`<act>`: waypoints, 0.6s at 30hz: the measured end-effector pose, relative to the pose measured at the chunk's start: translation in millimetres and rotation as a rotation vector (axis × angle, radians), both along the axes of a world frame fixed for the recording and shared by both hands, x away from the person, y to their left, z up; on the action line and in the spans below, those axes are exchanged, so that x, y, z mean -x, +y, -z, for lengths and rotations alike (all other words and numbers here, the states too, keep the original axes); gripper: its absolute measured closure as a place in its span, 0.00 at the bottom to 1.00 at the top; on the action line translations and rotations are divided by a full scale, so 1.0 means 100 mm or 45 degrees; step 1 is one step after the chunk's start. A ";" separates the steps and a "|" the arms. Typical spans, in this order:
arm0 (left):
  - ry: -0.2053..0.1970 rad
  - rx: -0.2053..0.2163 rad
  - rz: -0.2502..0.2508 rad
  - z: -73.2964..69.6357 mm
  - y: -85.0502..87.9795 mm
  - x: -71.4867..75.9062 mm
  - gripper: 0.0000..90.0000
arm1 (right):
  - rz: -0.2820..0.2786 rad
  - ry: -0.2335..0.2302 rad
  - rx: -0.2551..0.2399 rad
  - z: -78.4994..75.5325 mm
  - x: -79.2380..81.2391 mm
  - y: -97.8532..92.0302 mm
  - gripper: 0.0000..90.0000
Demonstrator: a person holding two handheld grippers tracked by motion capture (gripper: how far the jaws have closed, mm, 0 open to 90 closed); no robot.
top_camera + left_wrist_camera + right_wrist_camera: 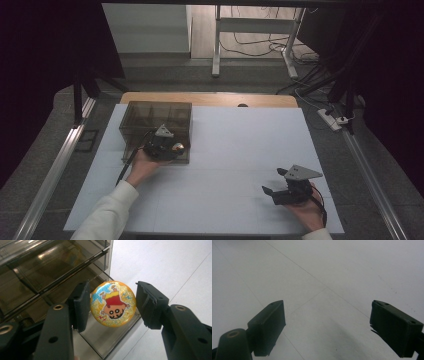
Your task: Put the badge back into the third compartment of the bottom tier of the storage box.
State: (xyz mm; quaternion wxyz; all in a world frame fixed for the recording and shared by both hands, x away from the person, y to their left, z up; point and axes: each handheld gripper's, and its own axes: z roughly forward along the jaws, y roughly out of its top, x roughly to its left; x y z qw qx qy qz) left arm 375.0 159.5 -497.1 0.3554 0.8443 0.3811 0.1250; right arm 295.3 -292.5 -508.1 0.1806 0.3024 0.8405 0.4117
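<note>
In the high view, a smoky transparent organizer box [156, 129] is seen on the white table [240, 150], toward its far left. The left tool [176, 148] is held at the box's near right corner, with a round orange badge [178, 147] at its tip. The right tool [272, 182] is held low over the table's near right part, well apart from the box.

In the left gripper view, the badge [113, 304], printed with a cartoon figure on glittery orange, is seen between the left tool's [113, 305] spread jaws; one jaw is touched, while a gap is left at the other. The box's [50, 272] compartments lie behind it.

In the right gripper view, the right tool's [328, 328] jaws are spread wide over bare table [337, 272].
</note>
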 end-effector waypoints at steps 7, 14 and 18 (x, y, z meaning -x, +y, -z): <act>-0.006 0.005 0.005 -0.02 0.00 0.02 0.51 | 0.001 0.000 0.001 0.00 0.00 0.00 0.14; -0.004 0.008 0.006 -0.03 0.00 0.03 0.50 | 0.001 0.000 0.000 0.00 0.00 0.00 0.14; -0.015 0.017 -0.002 -0.05 0.01 0.05 0.43 | 0.001 -0.001 0.001 0.00 0.00 0.00 0.14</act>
